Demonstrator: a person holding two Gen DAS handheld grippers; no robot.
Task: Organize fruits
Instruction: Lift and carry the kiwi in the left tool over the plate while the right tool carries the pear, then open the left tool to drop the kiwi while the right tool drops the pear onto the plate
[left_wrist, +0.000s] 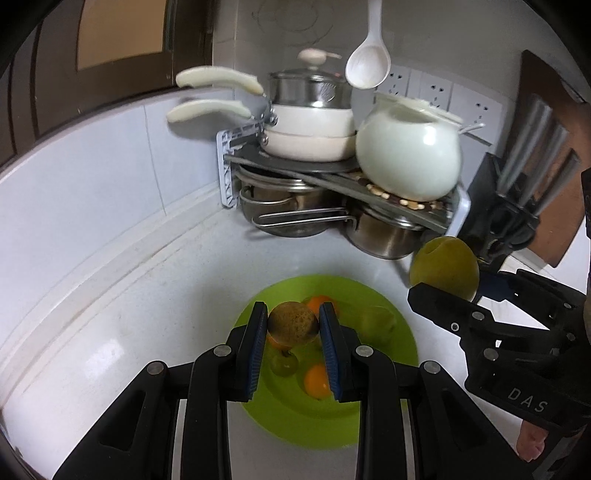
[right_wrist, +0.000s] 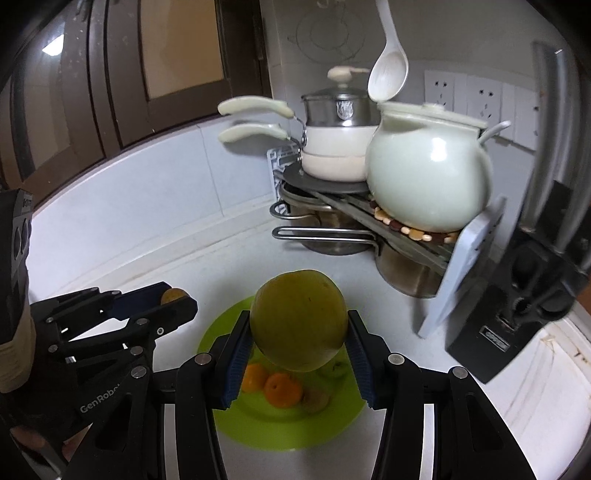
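Right wrist: knife block (right_wrist: 517, 302) and pot rack (right_wrist: 369, 221) beyond green plate (right_wrist: 280, 428).

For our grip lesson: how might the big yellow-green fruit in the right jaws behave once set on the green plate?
The yellow-green fruit looks round and smooth, so it could roll on the shallow green plate. It is wider than the jaws' pads, so it might slip. It would likely nudge the oranges.
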